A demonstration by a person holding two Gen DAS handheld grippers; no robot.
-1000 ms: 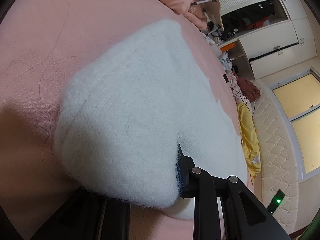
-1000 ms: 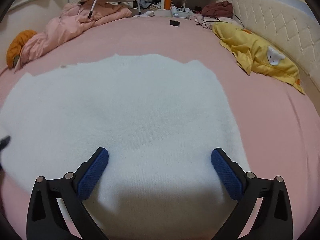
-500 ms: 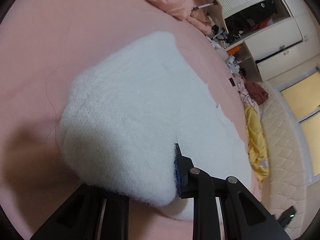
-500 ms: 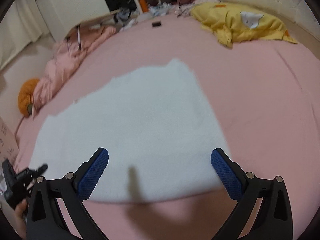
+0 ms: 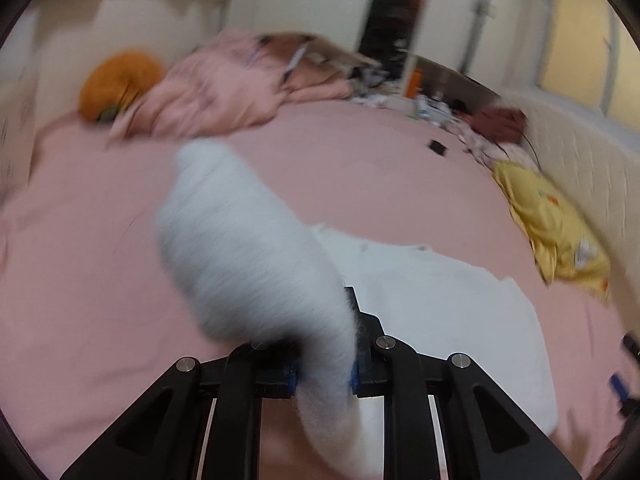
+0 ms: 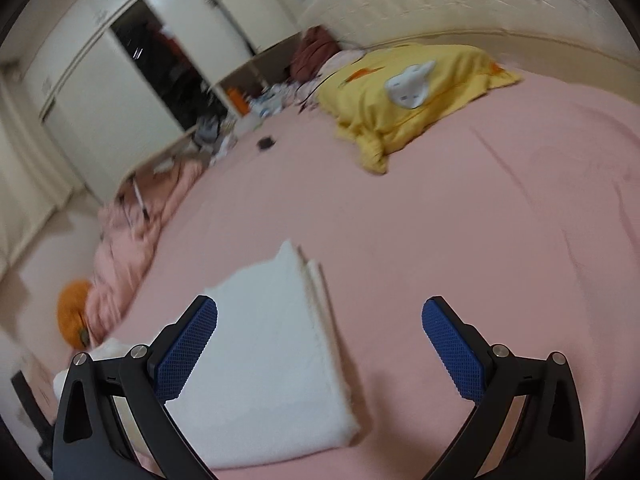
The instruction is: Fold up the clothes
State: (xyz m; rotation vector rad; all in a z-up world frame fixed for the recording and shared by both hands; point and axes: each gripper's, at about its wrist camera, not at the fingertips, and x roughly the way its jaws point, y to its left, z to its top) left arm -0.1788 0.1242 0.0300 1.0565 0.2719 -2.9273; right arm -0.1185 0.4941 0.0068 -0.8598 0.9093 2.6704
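Lifted off the bed (image 5: 72, 320), the white garment (image 5: 248, 264) hangs pinched in the left hand-held gripper (image 5: 324, 376); right hand-held gripper (image 6: 320, 344) gapes empty.

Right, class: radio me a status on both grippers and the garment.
Left gripper shut on white garment, one end raised. Right gripper open, empty, above it. Nothing in the way.

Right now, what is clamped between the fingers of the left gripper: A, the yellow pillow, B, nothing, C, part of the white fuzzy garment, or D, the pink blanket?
C: the left gripper has its fingers shut on a raised part of the white fuzzy garment, whose remaining part lies on the pink bed.
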